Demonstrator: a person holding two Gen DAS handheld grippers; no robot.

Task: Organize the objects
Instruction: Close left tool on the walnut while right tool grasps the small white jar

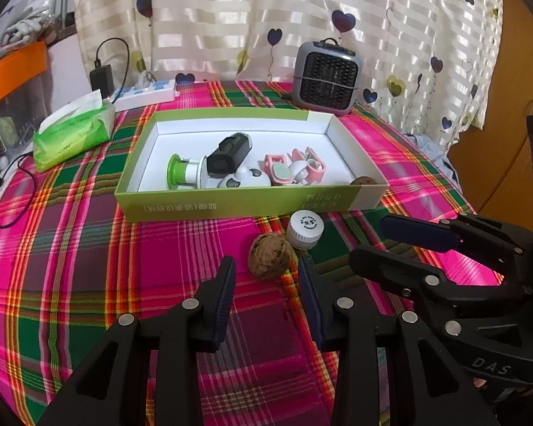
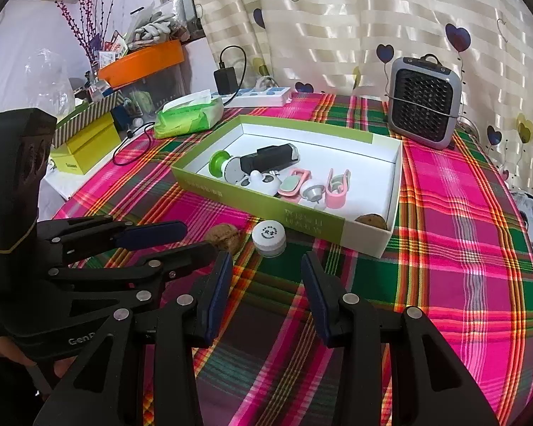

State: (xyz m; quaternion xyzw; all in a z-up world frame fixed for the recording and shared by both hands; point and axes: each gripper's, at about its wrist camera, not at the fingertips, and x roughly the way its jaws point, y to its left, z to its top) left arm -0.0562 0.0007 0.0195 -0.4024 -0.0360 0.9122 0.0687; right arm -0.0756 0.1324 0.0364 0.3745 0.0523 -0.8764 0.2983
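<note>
The fingers of the left gripper (image 1: 266, 277) stand wide apart with nothing between them, just short of the walnut (image 1: 270, 255) on the table (image 1: 89, 284). The right gripper (image 2: 266, 273) also has its fingers parted and empty, aimed at the small white-capped jar (image 2: 269, 237) lying next to the nut. Both things rest on the plaid cloth just in front of the green box (image 1: 231, 206), apart from its near wall.

The walnut looks light, hard and bumpy, round enough to roll; a hold across its widest middle would likely be steadiest. The jar seems light and smooth, its ribbed cap offering the better purchase.

Counted: two walnuts, one on the table and one (image 1: 363, 180) in the box's near right corner; one jar; one box. Inside the box lie a green-capped item (image 1: 183, 172), a black block (image 1: 229, 152), a white panda-like toy (image 1: 247, 177) and what look like two pink clips (image 1: 295, 167).
</note>
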